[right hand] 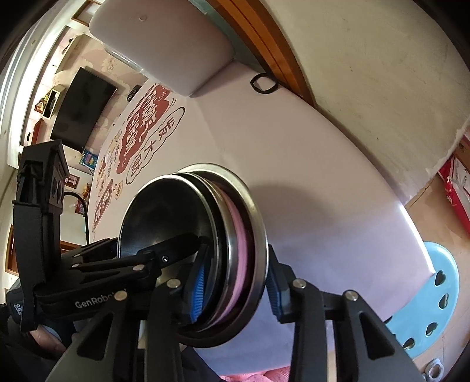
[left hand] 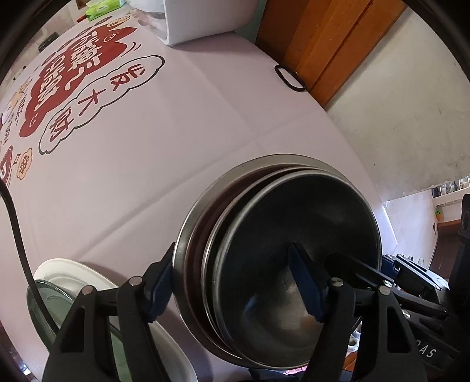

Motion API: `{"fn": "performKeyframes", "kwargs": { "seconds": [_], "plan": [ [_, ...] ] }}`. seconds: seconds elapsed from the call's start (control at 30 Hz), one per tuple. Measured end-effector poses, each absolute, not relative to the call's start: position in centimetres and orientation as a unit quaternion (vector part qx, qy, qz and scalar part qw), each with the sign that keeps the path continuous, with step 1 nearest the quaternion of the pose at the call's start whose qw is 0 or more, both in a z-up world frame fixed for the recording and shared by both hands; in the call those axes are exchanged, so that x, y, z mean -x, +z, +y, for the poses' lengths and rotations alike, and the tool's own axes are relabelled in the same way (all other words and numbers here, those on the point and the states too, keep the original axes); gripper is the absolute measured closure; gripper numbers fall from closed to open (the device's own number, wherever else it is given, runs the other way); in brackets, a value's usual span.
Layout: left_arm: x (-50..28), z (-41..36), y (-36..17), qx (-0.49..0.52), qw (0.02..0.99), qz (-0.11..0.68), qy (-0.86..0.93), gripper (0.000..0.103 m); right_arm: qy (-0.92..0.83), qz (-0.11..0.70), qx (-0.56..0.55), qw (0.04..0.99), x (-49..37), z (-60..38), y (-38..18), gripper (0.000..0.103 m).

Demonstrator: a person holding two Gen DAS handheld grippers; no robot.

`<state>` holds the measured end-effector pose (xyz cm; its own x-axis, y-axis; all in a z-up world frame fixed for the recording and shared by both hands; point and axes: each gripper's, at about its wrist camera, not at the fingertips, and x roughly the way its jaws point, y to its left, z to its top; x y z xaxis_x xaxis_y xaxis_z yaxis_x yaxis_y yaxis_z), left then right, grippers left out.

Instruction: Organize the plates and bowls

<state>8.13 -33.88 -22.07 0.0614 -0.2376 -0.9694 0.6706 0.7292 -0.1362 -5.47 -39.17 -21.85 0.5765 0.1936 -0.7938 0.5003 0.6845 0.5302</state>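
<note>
A stack of nested metal bowls (left hand: 293, 223) (right hand: 176, 211), with a pink one (right hand: 238, 232) between the steel ones, sits near the table's edge. My left gripper (left hand: 235, 296) straddles the stack's left rim. One pad (left hand: 161, 282) is at the outer rim; the other (left hand: 305, 282) hangs inside the top bowl, away from its wall, so the jaws are open. My right gripper (right hand: 235, 296) straddles the opposite rim, one blue pad (right hand: 198, 288) against the top bowl's inside and the other (right hand: 274, 291) on the outer rim, shut on the stack.
A white plate (left hand: 76, 270) and a greenish glass dish (left hand: 36, 296) lie left of the stack. A black cable (left hand: 14, 220) hangs there. A white box (left hand: 205, 20) and a black ring (left hand: 289, 78) sit at the far table edge. A blue stool (right hand: 434, 288) stands beside the table.
</note>
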Motion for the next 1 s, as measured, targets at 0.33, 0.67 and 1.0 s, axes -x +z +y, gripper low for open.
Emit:
{"fn": "performKeyframes", "kwargs": {
  "seconds": [0.33,0.67,1.0],
  "plan": [
    [-7.6,-33.3,-21.9,-0.166,0.705,0.613,-0.315,0.038,-0.105,0.456,-0.379,0.798,5.4,-39.2,-21.7,0.07],
    [-6.3,-32.0,-18.9,-0.146,0.734,0.584,-0.316,0.039,-0.094,0.432,-0.348,0.827,5.9,-38.4,-19.2,0.07],
    [-3.8,-28.1,-14.8,-0.109,0.78,0.537,-0.301,0.039,-0.058,0.397,-0.293,0.868,6.9,-35.6,-15.5,0.07]
  ]
}}
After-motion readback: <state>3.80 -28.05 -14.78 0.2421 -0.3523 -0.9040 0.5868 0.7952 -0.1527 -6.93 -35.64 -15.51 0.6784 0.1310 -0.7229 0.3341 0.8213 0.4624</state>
